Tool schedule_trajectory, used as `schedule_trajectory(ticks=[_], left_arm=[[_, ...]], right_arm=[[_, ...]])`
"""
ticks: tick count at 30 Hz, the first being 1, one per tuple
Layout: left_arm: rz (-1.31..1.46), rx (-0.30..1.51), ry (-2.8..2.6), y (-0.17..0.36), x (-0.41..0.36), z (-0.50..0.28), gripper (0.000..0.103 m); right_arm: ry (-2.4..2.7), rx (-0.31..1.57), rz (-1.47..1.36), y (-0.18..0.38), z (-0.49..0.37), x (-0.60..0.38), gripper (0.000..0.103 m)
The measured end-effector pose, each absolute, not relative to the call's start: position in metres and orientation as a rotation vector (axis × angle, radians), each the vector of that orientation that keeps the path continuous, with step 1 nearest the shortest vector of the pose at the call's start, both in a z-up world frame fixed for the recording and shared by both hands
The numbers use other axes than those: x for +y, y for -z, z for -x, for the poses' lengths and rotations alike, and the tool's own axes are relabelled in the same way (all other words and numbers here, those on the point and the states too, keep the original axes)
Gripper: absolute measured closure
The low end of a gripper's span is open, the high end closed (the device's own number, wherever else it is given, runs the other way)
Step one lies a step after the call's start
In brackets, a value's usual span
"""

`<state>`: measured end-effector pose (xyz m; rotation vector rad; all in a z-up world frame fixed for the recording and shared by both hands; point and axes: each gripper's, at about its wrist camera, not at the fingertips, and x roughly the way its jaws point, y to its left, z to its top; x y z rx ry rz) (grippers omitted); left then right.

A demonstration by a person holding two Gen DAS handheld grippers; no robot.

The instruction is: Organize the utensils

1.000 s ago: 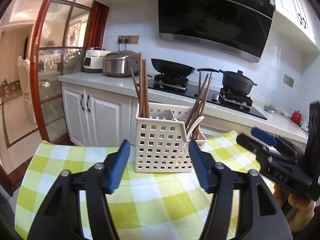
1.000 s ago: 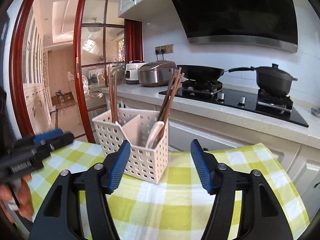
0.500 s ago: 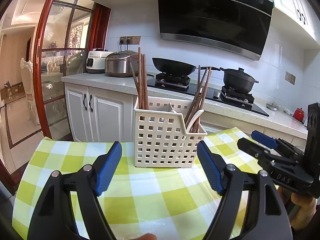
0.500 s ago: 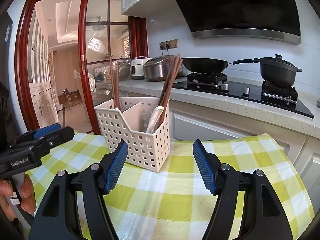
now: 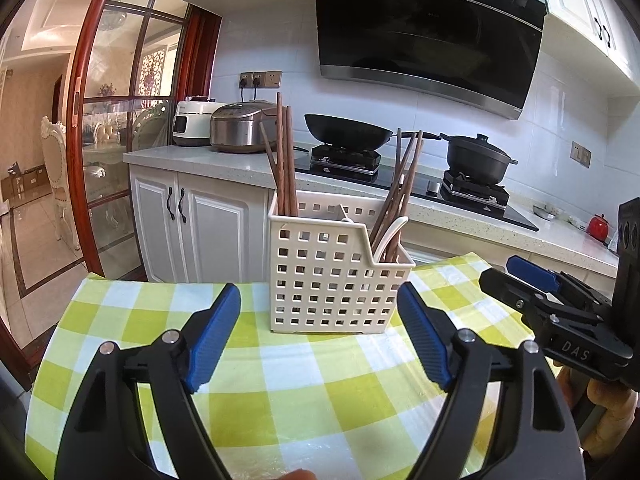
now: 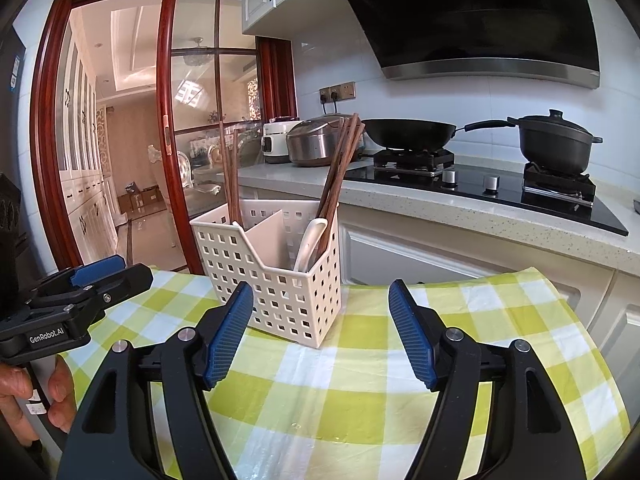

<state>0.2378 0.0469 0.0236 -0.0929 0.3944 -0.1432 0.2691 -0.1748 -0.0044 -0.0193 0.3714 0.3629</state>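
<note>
A white perforated basket (image 5: 328, 280) (image 6: 280, 280) stands on a green-and-white checked tablecloth (image 5: 280, 380). Brown chopsticks (image 5: 284, 168) stand in its left compartment. More chopsticks (image 5: 400, 188) and a white spoon (image 5: 390, 232) (image 6: 310, 240) lean in the right one. My left gripper (image 5: 317, 294) faces the basket from just in front, its jaws opening with nothing between them. My right gripper (image 6: 320, 288) sits to the basket's right, jaws also opening and empty. Each gripper shows in the other's view: the right gripper (image 5: 532, 280) and the left gripper (image 6: 100, 276).
Behind the table runs a counter (image 5: 224, 164) with two rice cookers (image 5: 240, 128), a wok (image 5: 348, 132) and a lidded black pot (image 5: 478, 156) on a stove. A red-framed glass door (image 5: 120, 140) is at left. A hand (image 6: 24, 392) holds the left gripper.
The jaws of both grippers have spread wider apart. The basket and its utensils have not moved.
</note>
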Motion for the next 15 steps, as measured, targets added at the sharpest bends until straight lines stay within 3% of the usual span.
schedule_trajectory(ticks=[15], left_arm=[[0.094, 0.393, 0.146, -0.0225, 0.0461, -0.2376, 0.025]], right_arm=[[-0.366, 0.372, 0.019, 0.0066, -0.2687, -0.1717, 0.036]])
